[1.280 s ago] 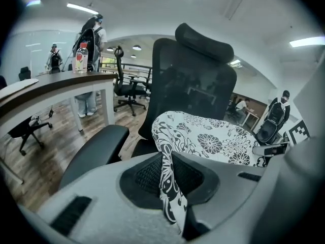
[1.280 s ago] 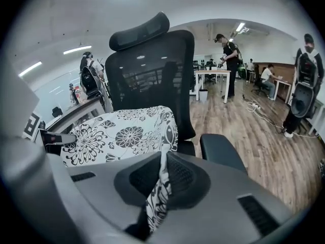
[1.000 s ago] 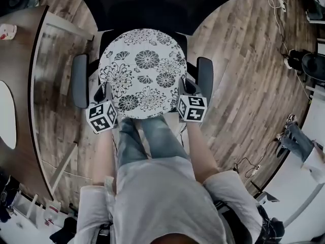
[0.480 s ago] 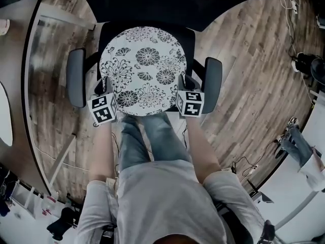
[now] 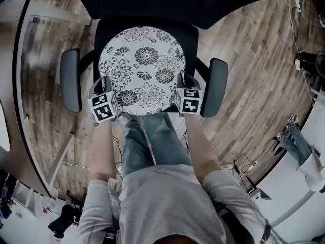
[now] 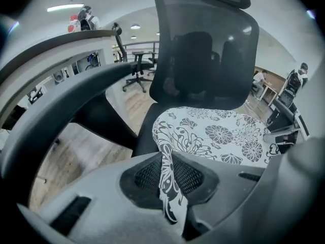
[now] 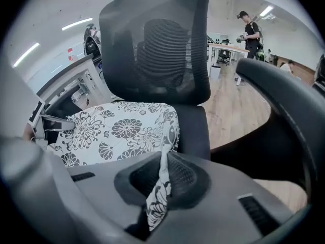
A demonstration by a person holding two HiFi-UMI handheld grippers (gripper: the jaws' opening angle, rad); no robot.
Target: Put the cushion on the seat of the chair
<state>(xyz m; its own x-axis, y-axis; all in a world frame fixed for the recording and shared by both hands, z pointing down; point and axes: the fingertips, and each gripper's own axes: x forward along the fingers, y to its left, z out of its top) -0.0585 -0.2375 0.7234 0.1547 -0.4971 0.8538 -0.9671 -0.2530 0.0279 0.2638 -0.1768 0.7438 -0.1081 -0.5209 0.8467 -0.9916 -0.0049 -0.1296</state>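
Wood-plank floor (image 5: 244, 75) all round; office chair (image 5: 190, 39) directly below the head view, black mesh backrest (image 6: 203, 50) at the far side, grey padded armrests either side.

Cushion (image 5: 142, 70): round, flat, white fabric with a dark print of chrysanthemum-type flowers and leaves, large blooms mixed with smaller ones. It spreads over the seat between the two armrests, covering most of it; black seat shows as a margin along the sides and at the back. Far edge sits close to the backrest. Cannot tell whether it bears fully on the seat.

Left gripper (image 5: 105, 88): holds the near-left rim. Left gripper view shows its jaws pinching a fold of printed fabric between the ribbed pads.

Right gripper (image 5: 182, 81): holds the near-right rim. Right gripper view shows the same, jaws closed on a thin fold of the rim.

Both marker cubes sit level with the cushion's near edge, just inside the armrests. Person's legs (image 5: 152, 141) in jeans stand just before the seat front.
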